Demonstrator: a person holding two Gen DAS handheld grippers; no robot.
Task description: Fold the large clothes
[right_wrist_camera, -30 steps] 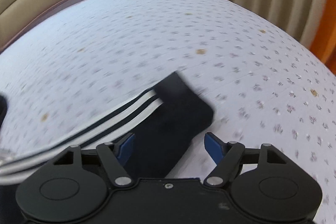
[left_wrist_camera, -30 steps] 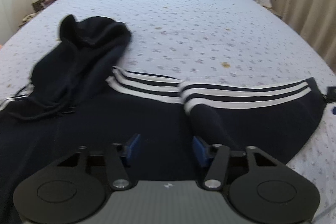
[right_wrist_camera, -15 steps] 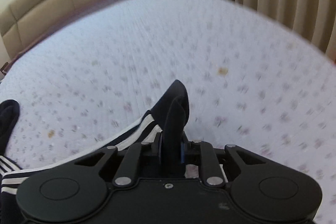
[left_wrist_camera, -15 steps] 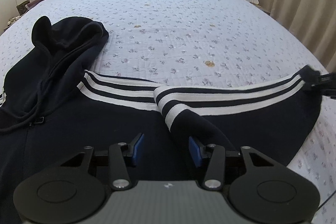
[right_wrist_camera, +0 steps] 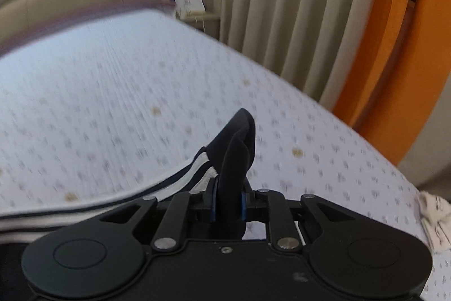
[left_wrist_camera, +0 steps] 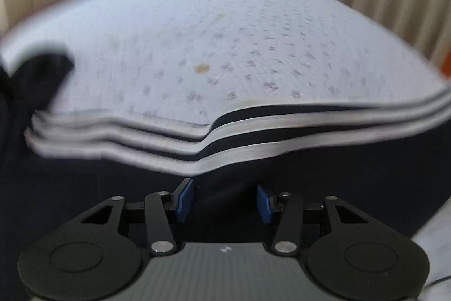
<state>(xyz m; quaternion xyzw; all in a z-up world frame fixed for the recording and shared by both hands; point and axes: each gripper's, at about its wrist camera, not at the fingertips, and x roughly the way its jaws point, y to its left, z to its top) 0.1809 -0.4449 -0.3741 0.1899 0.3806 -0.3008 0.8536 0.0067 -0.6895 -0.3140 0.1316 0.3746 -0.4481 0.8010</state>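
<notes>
The right gripper (right_wrist_camera: 227,206) is clamped tight on the dark cuff of the sleeve (right_wrist_camera: 235,148), which sticks up folded between its blue pads, lifted off the bed. The left gripper (left_wrist_camera: 222,200) stands roughly half open above the dark navy hooded jacket with white stripes (left_wrist_camera: 253,148), its blue pads (left_wrist_camera: 183,199) apart and gripping nothing. The jacket lies spread across the near side of the pale quilted bedspread with small floral print (left_wrist_camera: 225,33), its hood (left_wrist_camera: 36,75) off to the left
</notes>
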